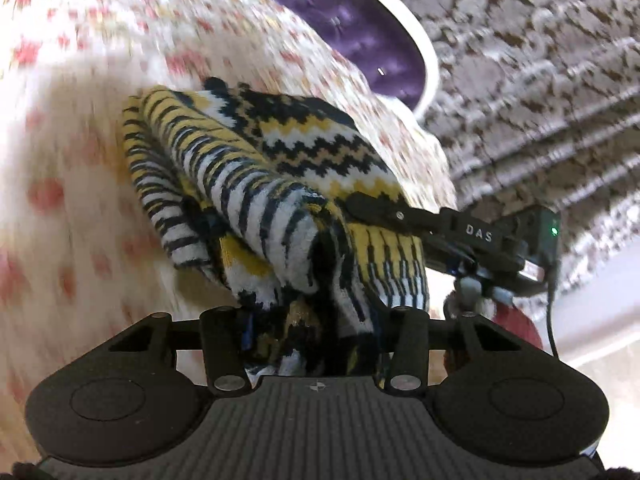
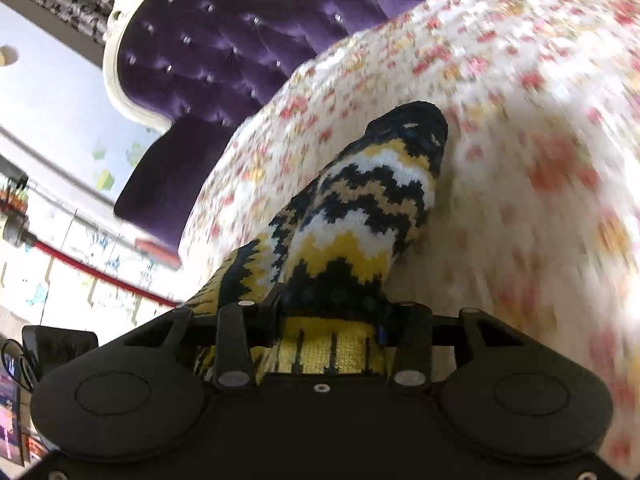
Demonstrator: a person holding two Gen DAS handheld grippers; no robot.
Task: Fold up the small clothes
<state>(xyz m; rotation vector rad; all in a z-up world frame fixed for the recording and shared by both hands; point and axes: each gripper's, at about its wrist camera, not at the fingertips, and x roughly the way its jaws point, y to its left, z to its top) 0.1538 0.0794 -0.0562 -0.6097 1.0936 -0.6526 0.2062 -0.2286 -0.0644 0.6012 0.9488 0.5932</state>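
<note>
STEP: I am carrying the yellow, black and white zigzag-knit garment [image 1: 280, 184] over the floral bed cover [image 1: 72, 160] | TOOLS: left tool [image 1: 312, 344] and right tool [image 2: 320, 320] are both pinching its knit | NEXT: laying the lifted edge flat, I judge.

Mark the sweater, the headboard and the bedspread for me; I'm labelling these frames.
sweater [image 1: 304, 140]: left wrist view, on its zigzag-knit top face.
headboard [image 2: 224, 40]: right wrist view, on the purple tufted panel.
bedspread [image 2: 520, 80]: right wrist view, on a bare floral patch.

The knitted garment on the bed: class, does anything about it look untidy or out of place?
Yes. The yellow, black and white zigzag-knit garment is bunched in loose rolls between the left gripper and right gripper, not flat on the floral bedspread.
</note>
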